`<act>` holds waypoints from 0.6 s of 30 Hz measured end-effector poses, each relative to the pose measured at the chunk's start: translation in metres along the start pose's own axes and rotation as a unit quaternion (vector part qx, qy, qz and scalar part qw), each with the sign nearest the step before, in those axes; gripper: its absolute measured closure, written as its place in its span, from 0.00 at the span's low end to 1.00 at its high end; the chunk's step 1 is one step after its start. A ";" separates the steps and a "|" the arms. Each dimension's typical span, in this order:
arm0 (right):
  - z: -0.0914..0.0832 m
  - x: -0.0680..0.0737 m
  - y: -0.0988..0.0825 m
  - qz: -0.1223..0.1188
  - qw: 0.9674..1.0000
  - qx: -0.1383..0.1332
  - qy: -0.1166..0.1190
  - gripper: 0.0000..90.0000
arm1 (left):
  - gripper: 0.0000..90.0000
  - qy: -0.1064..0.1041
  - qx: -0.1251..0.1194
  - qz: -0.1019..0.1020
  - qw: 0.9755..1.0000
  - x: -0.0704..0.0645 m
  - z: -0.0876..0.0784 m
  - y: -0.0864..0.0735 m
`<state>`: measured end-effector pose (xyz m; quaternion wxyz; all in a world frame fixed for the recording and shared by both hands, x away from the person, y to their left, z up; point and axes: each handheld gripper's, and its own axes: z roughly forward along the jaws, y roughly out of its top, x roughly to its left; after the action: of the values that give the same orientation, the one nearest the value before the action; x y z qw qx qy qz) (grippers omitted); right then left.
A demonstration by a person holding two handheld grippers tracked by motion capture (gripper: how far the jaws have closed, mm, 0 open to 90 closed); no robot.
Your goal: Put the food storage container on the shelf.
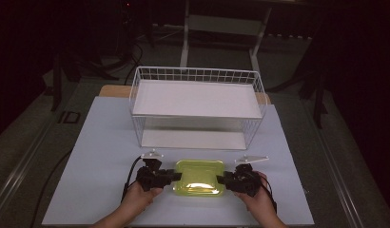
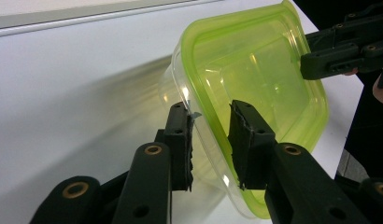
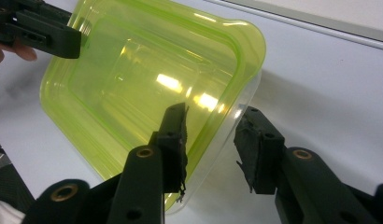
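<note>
Glossy translucent green plastic container (image 1: 199, 176)

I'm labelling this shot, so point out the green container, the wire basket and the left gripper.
green container (image 1: 199, 176), high view, middle of its lid.
wire basket (image 1: 195, 74), high view, back rim of the wire wall.
left gripper (image 2: 210, 140), left gripper view, midway between its jaws, which straddle the container's rim.

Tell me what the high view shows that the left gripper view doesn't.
High view alone: the white wire rack behind the container, both forearms, and the whole table.
Left gripper view alone: the left gripper close up, jaws straddling the container's rim with a gap at each pad.
Both: the green-lidded clear container and the right gripper at its opposite end.
</note>
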<state>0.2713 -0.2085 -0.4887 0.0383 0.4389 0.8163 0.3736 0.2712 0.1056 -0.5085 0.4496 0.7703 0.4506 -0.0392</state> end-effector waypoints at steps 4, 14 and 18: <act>-0.002 0.001 0.000 0.004 1.000 0.001 0.002 0.74 | 0.80 0.004 0.003 0.003 1.000 -0.003 -0.001 0.000; -0.008 0.005 -0.004 0.010 1.000 0.005 0.018 0.80 | 0.84 0.015 0.006 0.005 1.000 -0.012 -0.007 -0.003; -0.010 0.011 -0.007 0.005 1.000 0.005 0.017 0.82 | 0.87 0.017 0.004 0.001 1.000 -0.015 -0.010 -0.006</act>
<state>0.2561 -0.2086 -0.4834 0.0208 0.4372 0.8163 0.3770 0.2543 0.1044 -0.4993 0.4392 0.7729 0.4572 -0.0274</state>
